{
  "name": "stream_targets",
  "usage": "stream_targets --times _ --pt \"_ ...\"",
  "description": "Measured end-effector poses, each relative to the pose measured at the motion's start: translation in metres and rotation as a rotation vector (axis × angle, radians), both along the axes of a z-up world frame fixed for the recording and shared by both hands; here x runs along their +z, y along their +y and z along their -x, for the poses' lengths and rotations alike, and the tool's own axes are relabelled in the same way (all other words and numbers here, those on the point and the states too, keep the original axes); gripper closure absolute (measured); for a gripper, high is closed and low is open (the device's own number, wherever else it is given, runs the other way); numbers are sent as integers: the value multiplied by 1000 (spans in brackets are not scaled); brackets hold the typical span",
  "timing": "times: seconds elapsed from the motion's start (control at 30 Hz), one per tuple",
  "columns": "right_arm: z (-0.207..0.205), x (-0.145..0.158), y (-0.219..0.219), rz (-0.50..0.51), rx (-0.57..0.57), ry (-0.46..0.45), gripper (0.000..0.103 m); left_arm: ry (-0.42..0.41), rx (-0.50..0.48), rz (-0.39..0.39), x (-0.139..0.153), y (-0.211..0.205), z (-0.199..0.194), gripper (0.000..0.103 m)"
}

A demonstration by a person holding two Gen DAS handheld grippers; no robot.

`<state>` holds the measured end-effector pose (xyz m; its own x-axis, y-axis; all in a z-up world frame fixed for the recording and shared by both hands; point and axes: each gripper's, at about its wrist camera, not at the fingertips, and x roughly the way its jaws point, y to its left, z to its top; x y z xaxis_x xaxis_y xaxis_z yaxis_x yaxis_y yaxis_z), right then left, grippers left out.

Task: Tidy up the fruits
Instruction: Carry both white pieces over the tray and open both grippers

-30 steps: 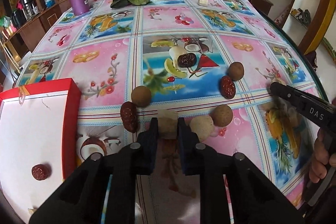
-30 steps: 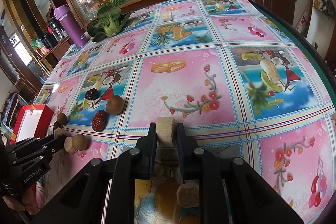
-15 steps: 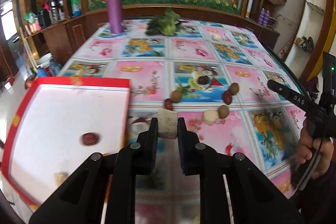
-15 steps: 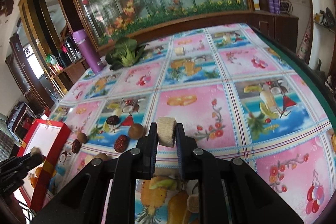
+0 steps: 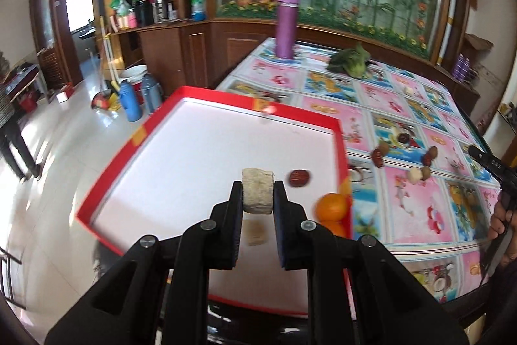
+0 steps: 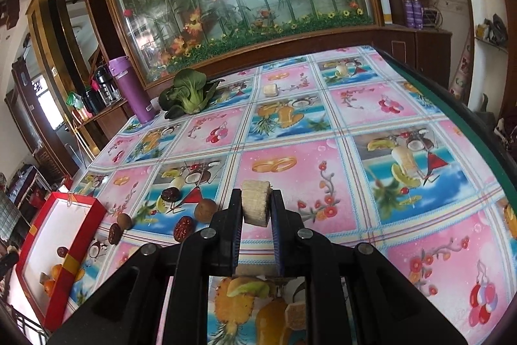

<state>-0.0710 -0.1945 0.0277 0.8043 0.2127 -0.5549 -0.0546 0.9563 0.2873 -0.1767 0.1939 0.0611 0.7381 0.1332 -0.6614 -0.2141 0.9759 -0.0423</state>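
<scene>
Left hand-held gripper [image 5: 258, 199]: clamped on a pale banana slice [image 5: 257, 195], held above the white floor of the red tray [image 5: 338, 131], near a date [image 5: 299, 177] and an orange [image 5: 332, 206]. Right hand-held gripper [image 6: 257, 205]: clamped on a second banana slice [image 6: 256, 202], raised over the patterned worktop [image 6: 420, 235]; loose dates and brown fruits [image 6: 205, 210] lie to its left.

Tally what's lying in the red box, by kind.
red date: 1
orange: 2
pale chunk: 1
Total: 4 in the red box
</scene>
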Motion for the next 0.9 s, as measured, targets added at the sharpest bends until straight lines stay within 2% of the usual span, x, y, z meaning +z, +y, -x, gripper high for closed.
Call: stream_targets --times 0.1,0.17,0.37,0.57,0.73,0.9 --pt "8 4 16 -60 46 1 88 -6 50 4 -1 23 8 84" --pt "13 7 41 -95 115 7 88 -8 76 3 -2 36 13 84" --pt "34 22 160 -74 407 13 88 -6 106 21 -9 60 26 84" --pt "63 15 247 -66 623 79 88 33 76 41 -24 62 26 84" --pt "88 0 281 -12 721 113 88 63 41 47 -35 55 20 84" --pt "93 -15 295 29 744 157 88 86 24 38 -41 50 15 84"
